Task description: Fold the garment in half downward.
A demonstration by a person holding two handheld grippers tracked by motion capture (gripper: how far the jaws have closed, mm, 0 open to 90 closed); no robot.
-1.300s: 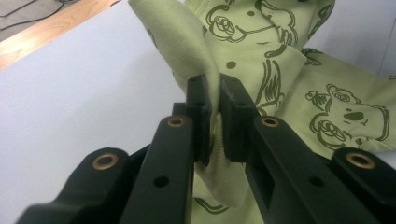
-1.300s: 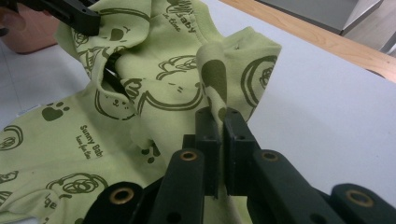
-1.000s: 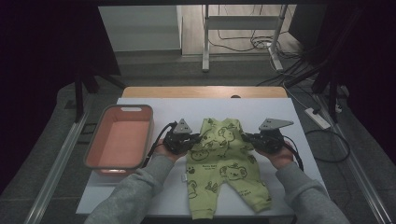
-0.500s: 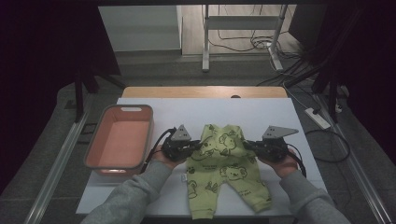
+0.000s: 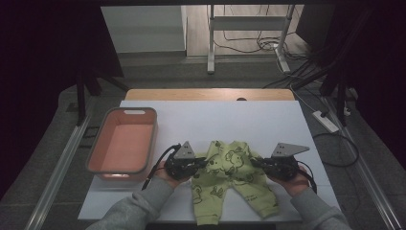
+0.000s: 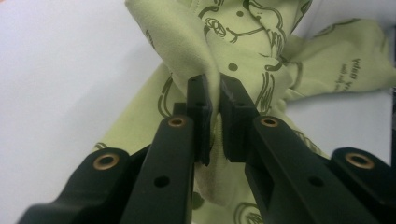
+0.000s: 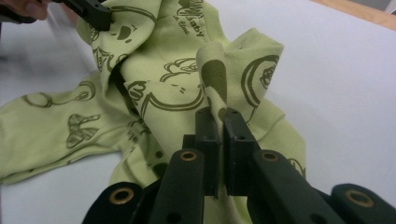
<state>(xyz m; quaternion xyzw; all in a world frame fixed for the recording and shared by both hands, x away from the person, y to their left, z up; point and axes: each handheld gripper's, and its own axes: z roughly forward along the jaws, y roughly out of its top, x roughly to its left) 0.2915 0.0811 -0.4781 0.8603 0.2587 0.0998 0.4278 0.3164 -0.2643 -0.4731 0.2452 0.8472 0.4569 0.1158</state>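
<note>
On smooth white table [image 5: 249, 120], both grippers' black fingers [image 6: 201, 107] pinch soft, crumpled green printed pants [image 5: 229, 177]

There's a pink plastic bin [image 5: 123, 146] sitting on the left of the white tabletop [image 5: 210, 117], plus a power strip [image 5: 325, 121] on the floor far right.

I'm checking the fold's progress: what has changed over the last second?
Both hands have drawn the left gripper and right gripper toward the person, folding the top of the green baby garment down over itself. Each gripper stays shut on a pinch of the fabric; nothing was let go. The garment's legs lie as before, and the pink bin and the white table are unchanged.
</note>
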